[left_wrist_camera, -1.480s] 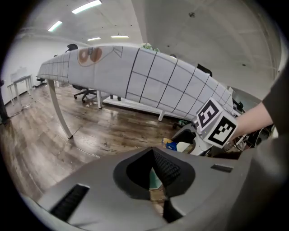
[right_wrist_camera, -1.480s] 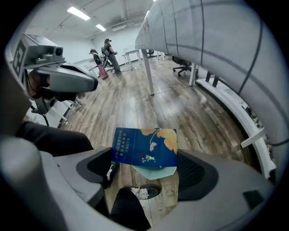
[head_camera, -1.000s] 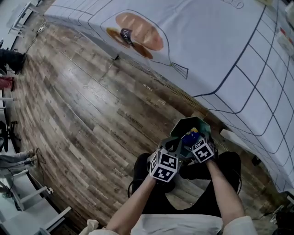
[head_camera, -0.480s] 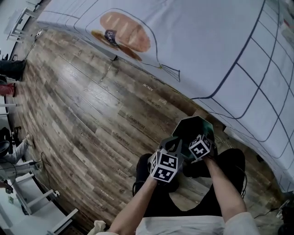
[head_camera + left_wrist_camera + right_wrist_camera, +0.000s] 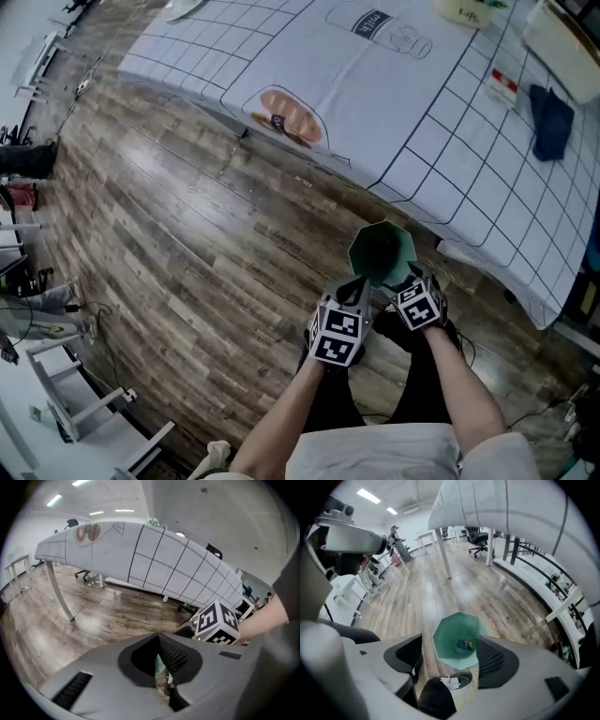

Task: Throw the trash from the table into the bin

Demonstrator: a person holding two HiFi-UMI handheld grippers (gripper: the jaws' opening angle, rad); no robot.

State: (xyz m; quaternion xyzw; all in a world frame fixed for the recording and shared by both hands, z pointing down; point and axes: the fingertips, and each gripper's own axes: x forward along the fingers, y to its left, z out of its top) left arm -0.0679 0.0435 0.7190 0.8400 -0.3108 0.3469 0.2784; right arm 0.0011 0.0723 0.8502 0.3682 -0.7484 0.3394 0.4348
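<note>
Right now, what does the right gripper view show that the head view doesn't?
Only the right gripper view shows a blue and yellow item lying at the bottom of the bin. Only the head view shows the tabletop, with a blue cloth on it. Both show the green bin standing on the wood floor by the table.

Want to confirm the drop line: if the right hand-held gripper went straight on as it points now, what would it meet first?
Probably the green bin on the floor: the right hand-held gripper points down into its open mouth. Its jaws, empty, have just been closing. Depth is unclear.
</note>
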